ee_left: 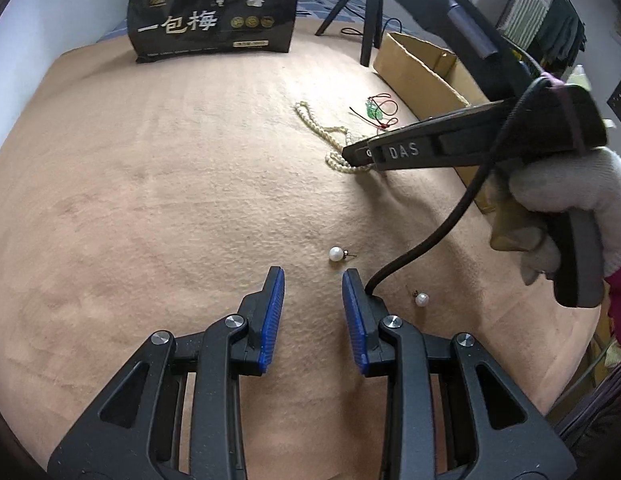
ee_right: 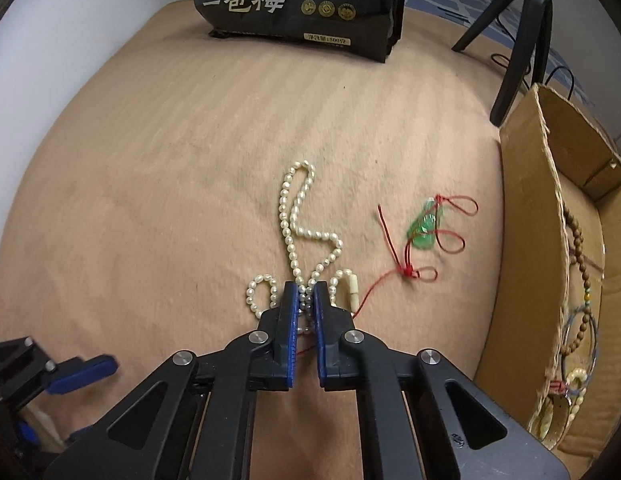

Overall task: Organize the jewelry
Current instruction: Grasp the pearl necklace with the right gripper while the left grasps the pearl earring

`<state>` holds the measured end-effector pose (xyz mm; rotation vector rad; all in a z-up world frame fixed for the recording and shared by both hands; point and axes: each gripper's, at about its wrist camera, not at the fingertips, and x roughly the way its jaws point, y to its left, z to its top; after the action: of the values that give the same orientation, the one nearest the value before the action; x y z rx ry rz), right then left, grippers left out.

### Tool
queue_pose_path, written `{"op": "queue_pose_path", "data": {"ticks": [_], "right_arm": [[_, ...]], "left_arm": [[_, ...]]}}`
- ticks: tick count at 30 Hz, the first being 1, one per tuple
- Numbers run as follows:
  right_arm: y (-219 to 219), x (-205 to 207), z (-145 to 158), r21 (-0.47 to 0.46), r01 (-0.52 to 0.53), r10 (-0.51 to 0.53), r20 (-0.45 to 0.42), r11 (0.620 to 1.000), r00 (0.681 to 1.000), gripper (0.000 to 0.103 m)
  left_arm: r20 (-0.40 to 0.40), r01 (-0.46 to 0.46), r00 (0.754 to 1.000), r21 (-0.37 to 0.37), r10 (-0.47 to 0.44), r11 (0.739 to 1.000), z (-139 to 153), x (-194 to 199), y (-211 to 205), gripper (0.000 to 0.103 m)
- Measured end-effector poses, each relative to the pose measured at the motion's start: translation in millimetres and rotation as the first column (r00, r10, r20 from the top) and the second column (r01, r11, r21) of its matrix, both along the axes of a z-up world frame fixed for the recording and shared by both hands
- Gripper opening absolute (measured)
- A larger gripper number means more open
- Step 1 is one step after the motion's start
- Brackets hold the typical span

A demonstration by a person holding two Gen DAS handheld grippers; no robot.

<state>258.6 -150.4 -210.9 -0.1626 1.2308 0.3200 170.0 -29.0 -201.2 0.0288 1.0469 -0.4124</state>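
A white pearl necklace (ee_right: pixel 294 216) lies in loops on the tan blanket (ee_right: pixel 150 200). My right gripper (ee_right: pixel 305 296) points down at its near end and is shut on the strand, with beads pinched between the blue pads. In the left wrist view the same gripper (ee_left: pixel 350 156), held by a gloved hand (ee_left: pixel 570 196), touches the pearl necklace (ee_left: pixel 310 120). My left gripper (ee_left: pixel 312 276) stands open over bare blanket with nothing between its fingers. Two pearl earrings lie close by: one (ee_left: pixel 335 254) just beyond its tips, the other (ee_left: pixel 421 300) to its right. A green pendant on red cord (ee_right: pixel 424 228) rests right of the necklace.
An open cardboard box (ee_right: pixel 522 208) at the right holds a wooden bead string (ee_right: pixel 576 240) and other jewelry. A black printed bag (ee_right: pixel 298 4) stands at the far edge, a black tripod (ee_right: pixel 518 40) at the back right. My left gripper's fingers (ee_right: pixel 82 368) show low left.
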Motion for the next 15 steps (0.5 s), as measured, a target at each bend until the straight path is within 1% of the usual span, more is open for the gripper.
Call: {"op": "queue_pose_path", "data": {"ticks": [1,6,8,9,12,15], "right_arm": [[-1,-2,0,0.002,-0.002,0.002,-0.002,1.0,1.0,0.003],[-10,-14,2,0.018,-0.023,0.023,-0.025,1.0,0.999,0.003],[-15,-19,2,0.03,-0.022,0.023,-0.031,0.999,0.999,0.003],[-17,-20,2,0.038,-0.02,0.021,-0.035,0.999,0.999,0.003],[-18,-27,5,0.035,-0.031,0.033,-0.038,0.999,0.999,0.003],[-20,-26,5,0.033,-0.037,0.038,-0.037,0.999,0.999,0.003]], "left_arm": [[0.002,0.007,1.0,0.002,-0.007,1.0,-1,2,-3,0.03],[0.014,0.03,0.999,0.011,-0.031,0.999,-3,6,-12,0.03],[0.014,0.036,0.999,0.023,-0.037,0.999,-6,7,-15,0.021],[0.014,0.035,0.999,0.033,-0.036,0.999,-8,9,-16,0.02],[0.012,0.035,0.999,0.032,-0.035,0.999,-10,12,-18,0.02],[0.013,0.041,0.999,0.031,-0.042,0.999,-11,15,-22,0.02]]}}
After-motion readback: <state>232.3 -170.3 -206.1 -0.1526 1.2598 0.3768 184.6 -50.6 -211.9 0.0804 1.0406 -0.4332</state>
